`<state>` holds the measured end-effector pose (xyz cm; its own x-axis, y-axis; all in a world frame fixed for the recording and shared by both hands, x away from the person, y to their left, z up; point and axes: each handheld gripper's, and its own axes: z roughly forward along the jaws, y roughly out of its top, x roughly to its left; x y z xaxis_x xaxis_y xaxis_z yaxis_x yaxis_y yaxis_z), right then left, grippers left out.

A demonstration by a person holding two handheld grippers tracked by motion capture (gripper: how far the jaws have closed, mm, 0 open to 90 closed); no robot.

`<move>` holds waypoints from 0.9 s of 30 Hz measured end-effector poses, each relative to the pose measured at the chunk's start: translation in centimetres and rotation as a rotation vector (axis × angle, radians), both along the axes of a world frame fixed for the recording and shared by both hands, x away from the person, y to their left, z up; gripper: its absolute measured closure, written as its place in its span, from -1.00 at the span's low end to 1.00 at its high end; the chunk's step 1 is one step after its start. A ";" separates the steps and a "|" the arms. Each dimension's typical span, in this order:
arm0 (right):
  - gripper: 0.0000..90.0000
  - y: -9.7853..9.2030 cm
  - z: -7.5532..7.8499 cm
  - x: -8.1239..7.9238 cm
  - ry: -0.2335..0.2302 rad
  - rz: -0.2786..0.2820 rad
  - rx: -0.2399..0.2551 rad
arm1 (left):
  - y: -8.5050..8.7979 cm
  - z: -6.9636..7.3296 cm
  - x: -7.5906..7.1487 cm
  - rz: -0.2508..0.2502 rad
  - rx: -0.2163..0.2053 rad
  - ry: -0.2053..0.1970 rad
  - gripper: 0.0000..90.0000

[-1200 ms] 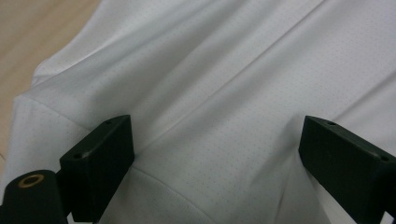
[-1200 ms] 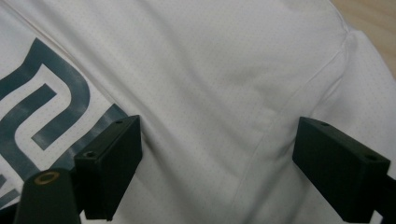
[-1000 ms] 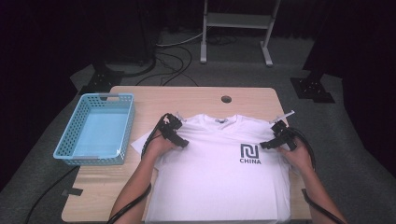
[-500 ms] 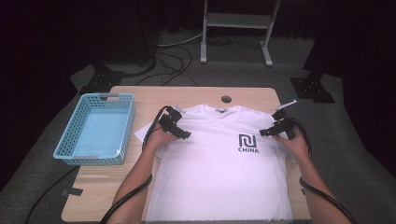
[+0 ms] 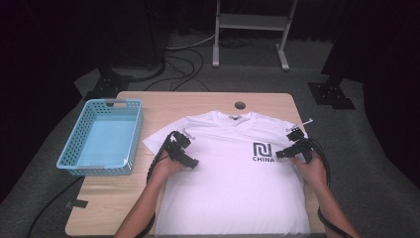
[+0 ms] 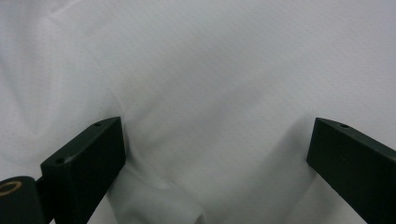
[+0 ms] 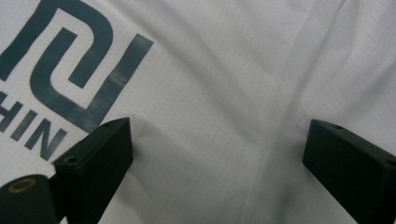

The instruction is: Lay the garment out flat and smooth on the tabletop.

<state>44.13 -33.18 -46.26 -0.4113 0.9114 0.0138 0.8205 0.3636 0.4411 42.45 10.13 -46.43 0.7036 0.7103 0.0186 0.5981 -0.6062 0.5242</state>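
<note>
A blue basket (image 5: pixel 101 136) is being kept on the left part of the wooden table (image 5: pixel 208 101), its near corner hanging just past the table's left edge. A round hole (image 5: pixel 240 105) is being shown in the tabletop near the far edge. Beyond the table, a grey metal stand (image 5: pixel 250 29) is being seen on the carpet (image 5: pixel 307 64), with black cables (image 5: pixel 185 57) lying to its left. Dark stand bases (image 5: pixel 331 94) are being seen at either side.
</note>
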 end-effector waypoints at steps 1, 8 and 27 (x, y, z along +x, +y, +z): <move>-0.91 -0.2 -0.1 0.4 -0.003 0.011 -0.002 | 0.2 0.0 0.4 0.002 -0.005 -0.003 -0.94; -0.96 -1.0 -0.1 4.7 0.001 0.004 -0.007 | 0.2 -0.1 5.0 0.034 -0.018 -0.013 -0.93; -0.80 -1.0 1.0 3.1 -0.069 0.036 0.043 | -1.4 1.3 3.1 0.002 -0.084 -0.046 -0.86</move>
<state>47.19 -34.20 -45.27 -0.4454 0.8950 0.0229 0.7742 0.3722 0.5119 45.55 8.72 -45.10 0.7018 0.7123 -0.0091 0.5738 -0.5577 0.5998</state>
